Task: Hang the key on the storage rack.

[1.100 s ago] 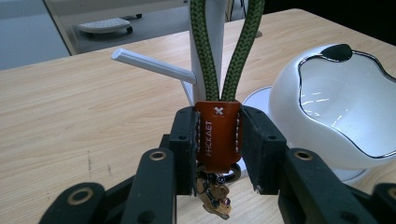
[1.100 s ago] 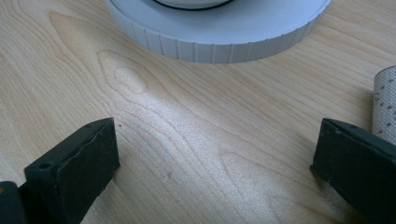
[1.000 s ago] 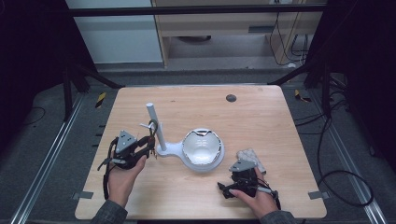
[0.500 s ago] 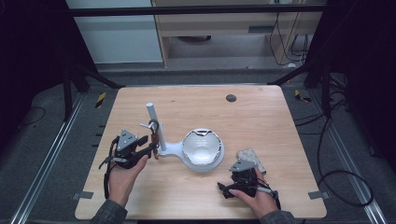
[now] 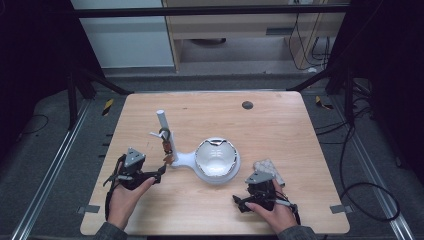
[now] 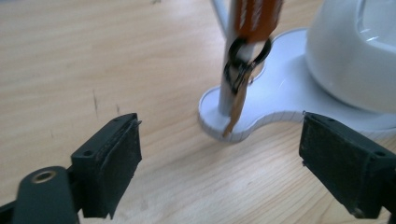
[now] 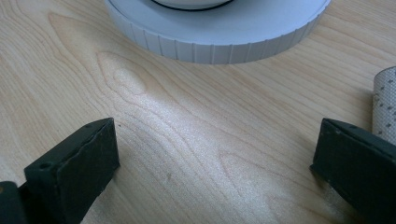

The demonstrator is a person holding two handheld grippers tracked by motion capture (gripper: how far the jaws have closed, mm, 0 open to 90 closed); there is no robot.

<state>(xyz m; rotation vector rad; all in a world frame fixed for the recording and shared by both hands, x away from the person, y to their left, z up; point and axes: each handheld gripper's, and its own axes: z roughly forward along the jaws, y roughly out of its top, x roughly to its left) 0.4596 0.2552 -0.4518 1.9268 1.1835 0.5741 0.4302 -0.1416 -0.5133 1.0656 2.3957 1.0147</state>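
Observation:
A white stand (image 5: pixel 186 160) carries an upright post (image 5: pixel 163 126) and a white bowl (image 5: pixel 216 159). A key bunch (image 5: pixel 166 142) hangs on the post; in the left gripper view I see its orange tag (image 6: pixel 255 18), black rings (image 6: pixel 243 60) and brass key (image 6: pixel 237 103) dangling over the base (image 6: pixel 273 109). My left gripper (image 5: pixel 161 171) (image 6: pixel 224 172) is open just short of the post, nothing between its jaws. To the right of the bowl's round base (image 7: pixel 215 35), my right gripper (image 5: pixel 256 181) (image 7: pixel 215 177) rests open on the wood.
A white dotted pad (image 5: pixel 269 169) (image 7: pixel 385 102) lies right beside the right gripper's right-hand jaw. A small dark disc (image 5: pixel 247 105) sits at the far side of the wooden table (image 5: pixel 280 130). Dark frame rails and cables surround the table.
My left gripper has drawn back from the post toward the near left edge. The key bunch now hangs free on the post. The right gripper has stayed put.

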